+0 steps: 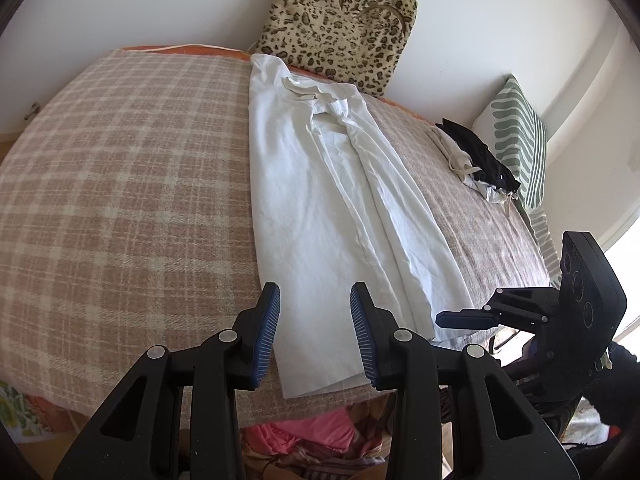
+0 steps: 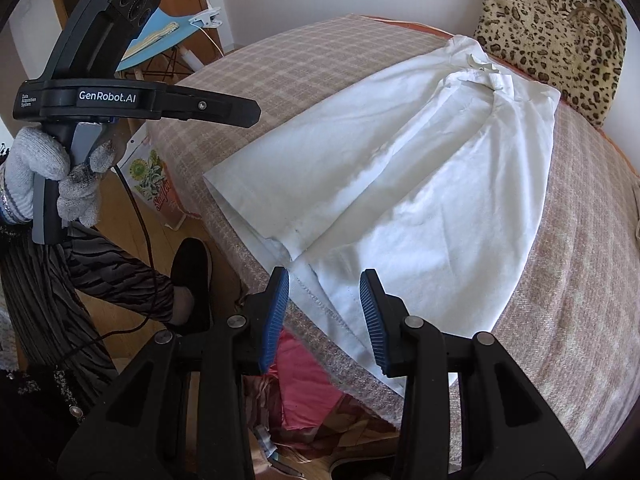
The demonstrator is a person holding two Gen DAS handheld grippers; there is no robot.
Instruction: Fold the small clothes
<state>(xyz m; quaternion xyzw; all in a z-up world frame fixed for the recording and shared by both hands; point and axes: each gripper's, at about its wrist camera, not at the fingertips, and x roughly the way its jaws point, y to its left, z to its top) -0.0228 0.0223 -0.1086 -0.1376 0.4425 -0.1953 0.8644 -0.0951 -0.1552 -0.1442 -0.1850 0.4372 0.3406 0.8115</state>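
A white garment (image 1: pixel 320 208) lies lengthwise on the plaid bed cover, both sides folded inward, its hem at the near bed edge; it also shows in the right wrist view (image 2: pixel 420 184). My left gripper (image 1: pixel 315 332) is open and empty, just above the hem's left part. My right gripper (image 2: pixel 325 316) is open and empty over the hem at the bed edge. The right gripper's body (image 1: pixel 560 304) shows at the right of the left wrist view. The left gripper's body (image 2: pixel 120 96), held in a gloved hand, shows at the left of the right wrist view.
The bed's plaid cover (image 1: pixel 120 200) spreads left of the garment. A leopard cushion (image 1: pixel 340 28) leans on the wall at the far edge. A pile of black and white clothes (image 1: pixel 476 156) and a green striped pillow (image 1: pixel 520 140) lie at right. Pink fabric (image 1: pixel 304 436) lies on the floor below the bed edge.
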